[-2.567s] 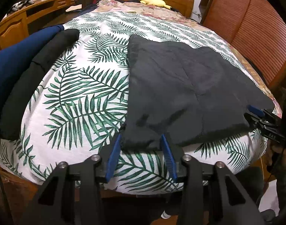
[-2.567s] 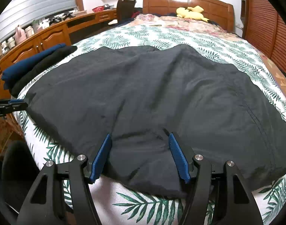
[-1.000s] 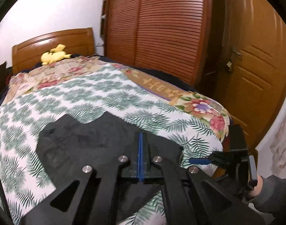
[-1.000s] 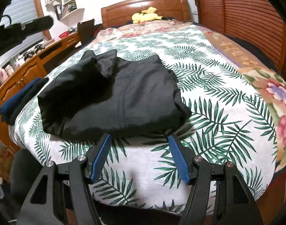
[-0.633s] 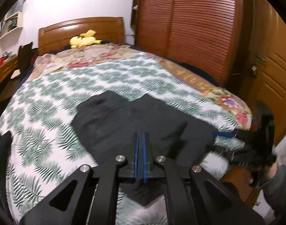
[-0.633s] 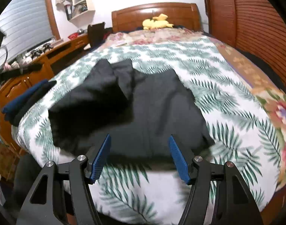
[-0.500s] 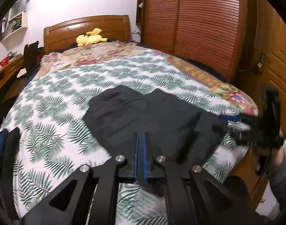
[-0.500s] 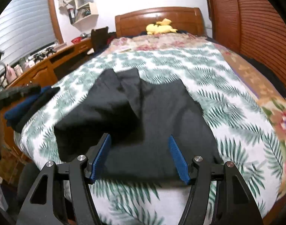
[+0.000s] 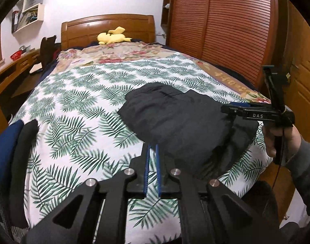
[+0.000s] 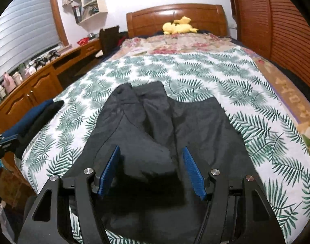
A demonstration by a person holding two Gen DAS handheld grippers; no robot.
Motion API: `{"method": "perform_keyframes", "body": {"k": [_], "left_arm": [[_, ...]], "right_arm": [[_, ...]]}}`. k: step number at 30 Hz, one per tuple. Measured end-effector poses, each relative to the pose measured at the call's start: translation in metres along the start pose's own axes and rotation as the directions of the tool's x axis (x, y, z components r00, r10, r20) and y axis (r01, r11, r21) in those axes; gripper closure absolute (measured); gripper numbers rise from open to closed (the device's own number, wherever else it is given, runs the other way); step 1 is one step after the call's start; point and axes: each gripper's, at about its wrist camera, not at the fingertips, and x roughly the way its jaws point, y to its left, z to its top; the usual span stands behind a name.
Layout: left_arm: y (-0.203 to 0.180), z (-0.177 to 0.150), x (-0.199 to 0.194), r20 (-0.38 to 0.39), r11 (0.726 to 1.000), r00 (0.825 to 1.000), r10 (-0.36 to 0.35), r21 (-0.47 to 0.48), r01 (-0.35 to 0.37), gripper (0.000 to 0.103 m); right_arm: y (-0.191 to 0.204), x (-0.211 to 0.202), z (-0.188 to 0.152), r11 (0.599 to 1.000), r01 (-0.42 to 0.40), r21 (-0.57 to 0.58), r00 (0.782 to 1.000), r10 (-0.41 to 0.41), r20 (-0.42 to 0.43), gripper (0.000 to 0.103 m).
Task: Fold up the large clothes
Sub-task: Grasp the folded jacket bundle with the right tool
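Note:
A black garment (image 9: 175,118) lies folded over on the palm-print bedspread (image 9: 77,101), towards the bed's near right corner. My left gripper (image 9: 152,148) is shut with nothing between its blue pads. Its tips hang just off the garment's left edge, over bare bedspread. In the right wrist view the same garment (image 10: 155,122) shows a folded flap running up its middle. My right gripper (image 10: 150,150) is open and hovers over the garment's near part, its pads clear of the cloth. From the left wrist view the right gripper (image 9: 228,107) is seen side-on, held by a hand (image 9: 277,138).
A stack of folded navy and black clothes (image 10: 32,118) sits at the bed's left edge. A yellow plush toy (image 10: 179,27) lies by the headboard. A wooden desk (image 10: 32,85) runs along the left, slatted wardrobe doors (image 9: 226,30) along the right.
The garment, spread wide at first, now lies folded over to the right. My shut left gripper has come off it leftwards and lower. My open right gripper has moved in over its near edge.

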Motion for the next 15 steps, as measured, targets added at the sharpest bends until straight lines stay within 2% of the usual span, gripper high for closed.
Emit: {"method": "perform_keyframes", "body": {"k": [6,10,15], "left_arm": [[0.025,-0.01,0.0,0.0,1.0,1.0,-0.001,-0.021,0.001,0.1],[0.04,-0.015,-0.001,-0.001,0.999,1.0,0.0,-0.043,0.0,0.1],[0.058,-0.022,-0.003,-0.002,0.998,1.0,0.012,-0.062,-0.012,0.1]], "right_arm": [[0.002,0.021,-0.009,0.998,0.041,0.039,0.998,-0.039,-0.054,0.037],[-0.004,0.032,-0.017,0.993,0.075,0.096,0.995,-0.068,-0.072,0.028],[-0.021,0.042,-0.024,0.967,0.045,0.252,0.995,-0.022,-0.093,0.025]]}}
